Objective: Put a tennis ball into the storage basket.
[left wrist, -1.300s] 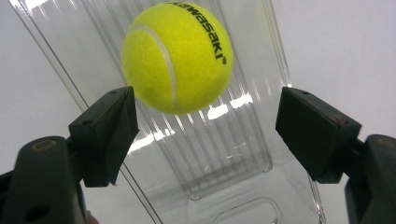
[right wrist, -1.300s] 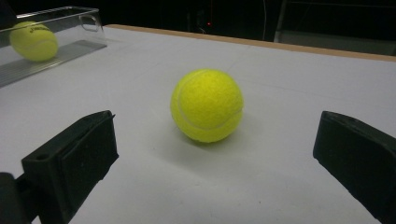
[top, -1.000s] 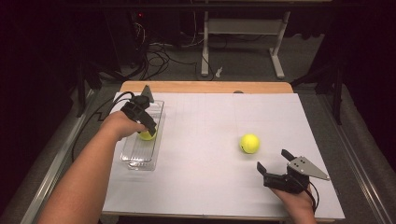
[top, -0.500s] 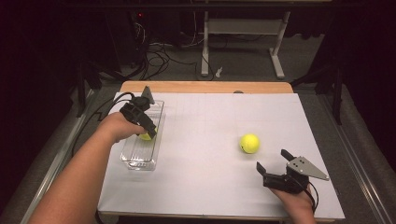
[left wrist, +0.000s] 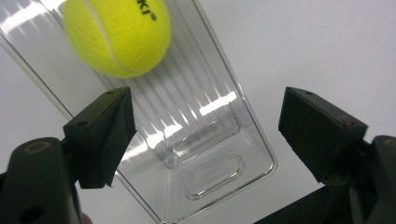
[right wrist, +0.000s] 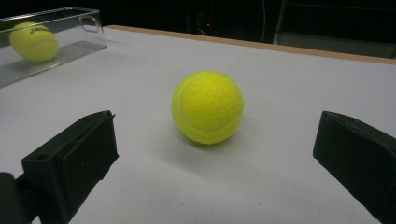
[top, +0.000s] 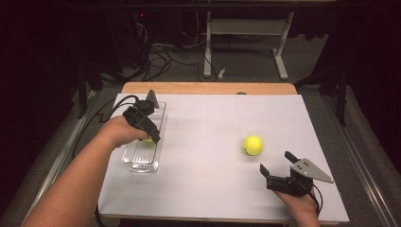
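1. Left gripper [top: 150, 135] sits over the clear tray [top: 163, 109] at the table's left. Its jaws have just been opening; in the left gripper view they stand apart with nothing between them.
2. First ball [left wrist: 116, 35] lies in the tray, free of both pads, just beyond the jaw tips. A second ago the same gripper was down on it in the tray; now it has lifted a little. Judgement: ball one is delivered and let go.
3. Second ball [top: 253, 145] rests on the white table [top: 208, 179], right of centre, well apart from the tray.
4. Right gripper [top: 275, 166] is near it, toward the person. Jaws wide, unclenched, ball [right wrist: 208, 106] centred ahead between them but untouched. This hand is where it was a second ago.
5. Meaning: half the job looks done. Likely next: right gripper advances, closes on ball two and carries it to the tray.
6. Risk: a nudge from one pad could roll the ball away.
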The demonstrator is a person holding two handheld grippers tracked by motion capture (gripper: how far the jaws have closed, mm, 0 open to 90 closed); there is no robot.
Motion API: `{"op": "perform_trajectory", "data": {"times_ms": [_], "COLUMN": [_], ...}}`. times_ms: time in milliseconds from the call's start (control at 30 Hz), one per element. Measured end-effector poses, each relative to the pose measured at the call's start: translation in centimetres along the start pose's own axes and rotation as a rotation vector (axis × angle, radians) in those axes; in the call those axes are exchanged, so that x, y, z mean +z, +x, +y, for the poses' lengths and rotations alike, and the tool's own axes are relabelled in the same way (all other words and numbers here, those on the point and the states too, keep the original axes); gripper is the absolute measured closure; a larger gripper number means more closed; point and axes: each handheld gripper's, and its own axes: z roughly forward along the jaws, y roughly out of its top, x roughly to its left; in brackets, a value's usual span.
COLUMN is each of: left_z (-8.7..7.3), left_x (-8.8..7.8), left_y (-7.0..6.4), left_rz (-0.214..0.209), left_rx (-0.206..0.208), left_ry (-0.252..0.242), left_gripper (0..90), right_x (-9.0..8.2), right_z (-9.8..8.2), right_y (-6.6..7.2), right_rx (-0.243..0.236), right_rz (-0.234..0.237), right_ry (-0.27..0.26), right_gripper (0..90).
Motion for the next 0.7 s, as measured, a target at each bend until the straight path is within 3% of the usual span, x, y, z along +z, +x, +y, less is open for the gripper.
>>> {"op": "perform_trajectory", "data": {"times_ms": [333, 700], "left_z": [-0.9, -1.6], "left_x": [0.2, 0.0], "left_y": [-1.6, -2.7], "left_rz": [0.000, -0.018], "left_rx": [0.046, 0.066], "left_ry": [0.015, 0.018], "left_gripper": [17.4, 15.3], "right_x": [-0.1, -0.1], "right_z": [0.0, 0.0], "right_y": [0.0, 0.0], "right_rx": [0.002, 0.005], "right_rz": [-0.004, -0.005], "right_ry": [0.002, -0.005], "right_gripper": [0.2, 0.2]}}
